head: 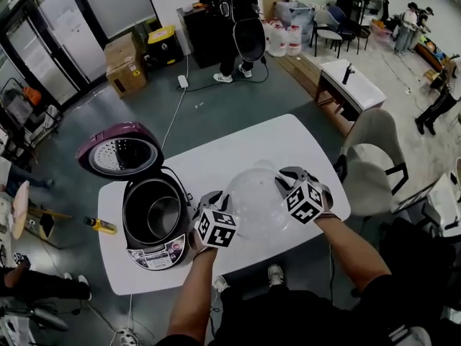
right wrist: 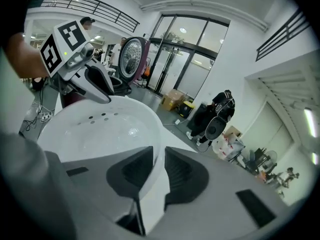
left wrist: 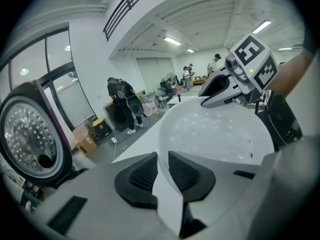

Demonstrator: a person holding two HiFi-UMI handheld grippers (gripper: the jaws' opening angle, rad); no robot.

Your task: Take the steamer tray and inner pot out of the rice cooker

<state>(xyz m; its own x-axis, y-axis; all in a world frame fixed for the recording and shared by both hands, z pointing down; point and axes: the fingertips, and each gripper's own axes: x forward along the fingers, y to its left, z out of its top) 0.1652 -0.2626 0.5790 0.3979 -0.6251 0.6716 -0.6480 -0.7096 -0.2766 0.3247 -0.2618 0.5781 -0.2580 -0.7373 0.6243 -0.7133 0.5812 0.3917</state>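
1. Two tongs hold one thing between them, the translucent white steamer tray [head: 253, 206].
2. The left tongs [left wrist: 162, 176] are closed on the tray's rim. In the left gripper view the thin white wall runs up between the two dark pads [left wrist: 137, 176], which press on it from both sides.
3. The right tongs [right wrist: 159, 174] are likewise clamped on the rim. The right gripper view shows the wall pinched between that pair's pads.
4. The two grips sit on opposite sides of the tray, so each gripper view looks across the perforated bowl at the other tongs.
5. In the head view the tray is over the white worktop [head: 238, 146], just to the right of the rice cooker [head: 144, 254] and clear of it. Whether its base touches the worktop cannot be told.
6. The cooker stands at the worktop's left end with its purple lid [head: 119, 151] swung fully open.
7. The metal inner pot [head: 155, 215] sits inside the cooker body, apart from both tongs.
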